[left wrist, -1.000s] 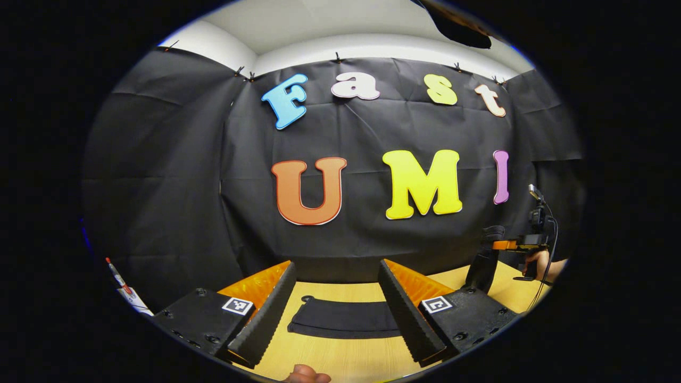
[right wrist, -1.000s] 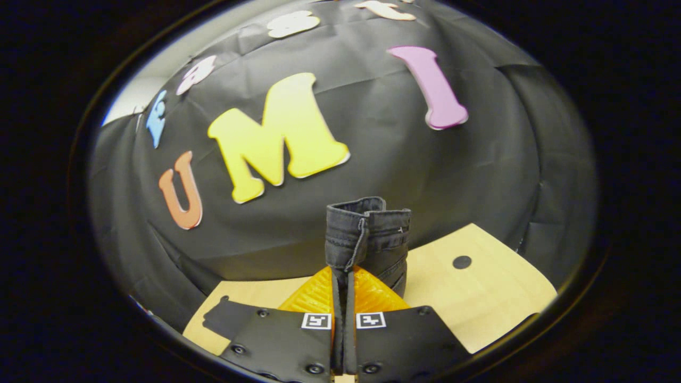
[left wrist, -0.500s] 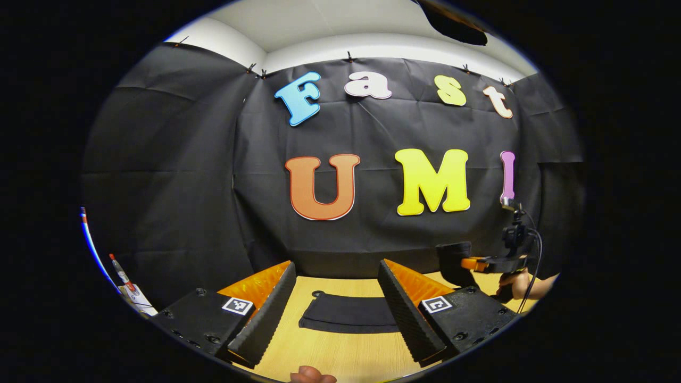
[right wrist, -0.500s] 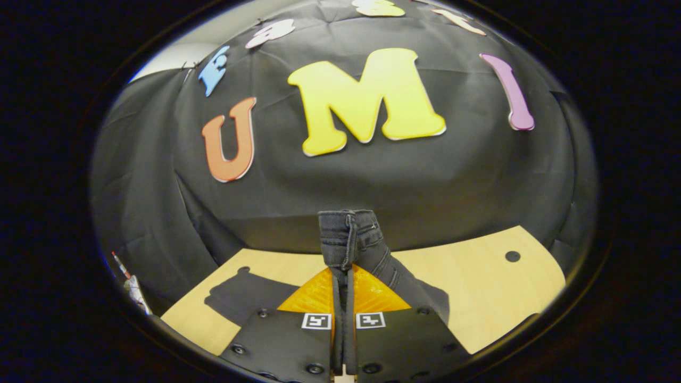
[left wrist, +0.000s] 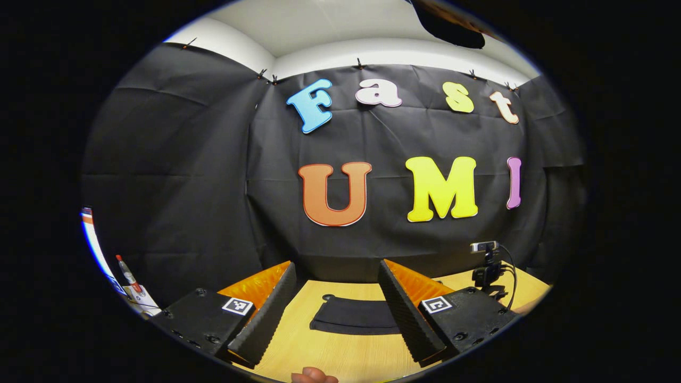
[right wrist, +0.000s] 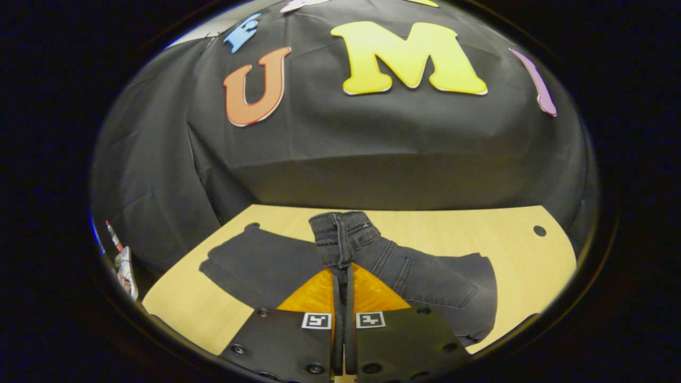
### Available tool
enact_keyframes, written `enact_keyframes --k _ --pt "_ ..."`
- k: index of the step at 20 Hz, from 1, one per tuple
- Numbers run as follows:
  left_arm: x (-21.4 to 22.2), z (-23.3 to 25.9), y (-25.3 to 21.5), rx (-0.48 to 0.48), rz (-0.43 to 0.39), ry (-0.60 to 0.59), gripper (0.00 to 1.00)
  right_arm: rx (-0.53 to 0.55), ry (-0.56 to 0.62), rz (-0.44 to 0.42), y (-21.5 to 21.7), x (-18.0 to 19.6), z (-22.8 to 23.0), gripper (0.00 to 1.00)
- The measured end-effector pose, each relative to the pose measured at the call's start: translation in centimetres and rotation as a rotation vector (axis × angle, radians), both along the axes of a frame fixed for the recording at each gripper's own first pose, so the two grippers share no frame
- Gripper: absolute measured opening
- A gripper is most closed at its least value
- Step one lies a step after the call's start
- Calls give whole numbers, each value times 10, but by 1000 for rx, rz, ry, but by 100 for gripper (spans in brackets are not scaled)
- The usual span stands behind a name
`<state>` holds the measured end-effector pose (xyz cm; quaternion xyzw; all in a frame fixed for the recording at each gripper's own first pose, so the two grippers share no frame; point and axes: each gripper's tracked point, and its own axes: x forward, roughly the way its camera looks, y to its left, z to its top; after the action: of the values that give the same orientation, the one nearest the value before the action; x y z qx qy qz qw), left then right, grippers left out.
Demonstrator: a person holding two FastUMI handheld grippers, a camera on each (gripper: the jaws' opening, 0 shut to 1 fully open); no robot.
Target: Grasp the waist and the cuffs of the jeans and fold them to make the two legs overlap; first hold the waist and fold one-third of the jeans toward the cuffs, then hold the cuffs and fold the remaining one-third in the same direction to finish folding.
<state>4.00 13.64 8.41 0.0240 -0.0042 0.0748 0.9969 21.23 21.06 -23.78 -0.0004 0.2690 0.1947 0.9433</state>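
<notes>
Both right gripper fingers on jeans waist edge.

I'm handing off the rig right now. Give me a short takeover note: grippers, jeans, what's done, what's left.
Right gripper: shut on the waist of the jeans, carrying it over the legs toward the cuffs.
Left gripper: open, holding nothing, above the table facing the cuff end.
Done: legs appear overlapped; waist fold under way.
Left: lay the waist down, release, then fold the cuffs over.
</notes>
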Motion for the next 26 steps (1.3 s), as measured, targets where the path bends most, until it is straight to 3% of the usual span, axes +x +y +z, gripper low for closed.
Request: enact_keyframes --k 3,5,6,7,10,12,13,17,23,26 --pt "-2 4 4 -9 5 -29 99 -35 53 54 13 -13 -34 3" --pt "-6 5 5 -7 14 -29 99 -49 104 75 15 -21 -51 22" --pt "-7 6 4 -5 12 -30 99 -69 111 87 15 -22 -58 22" --pt "-6 7 3 -2 8 -33 99 -61 110 112 20 -25 -62 28" --pt "-5 6 5 1 7 -35 99 -53 95 127 23 -33 -53 96" --pt "-5 7 6 -12 11 -40 99 -46 80 128 22 -32 -45 93" --pt "-3 6 8 -21 11 -43 99 -47 68 131 20 -30 -39 98" --pt "9 -12 15 -99 11 -35 99 -38 8 134 7 -22 -4 98" --pt "45 -80 28 -494 16 28 98 -24 -146 96 -51 1 89 100" --pt "65 -131 34 -713 38 119 98 -9 -205 75 -90 5 138 98"
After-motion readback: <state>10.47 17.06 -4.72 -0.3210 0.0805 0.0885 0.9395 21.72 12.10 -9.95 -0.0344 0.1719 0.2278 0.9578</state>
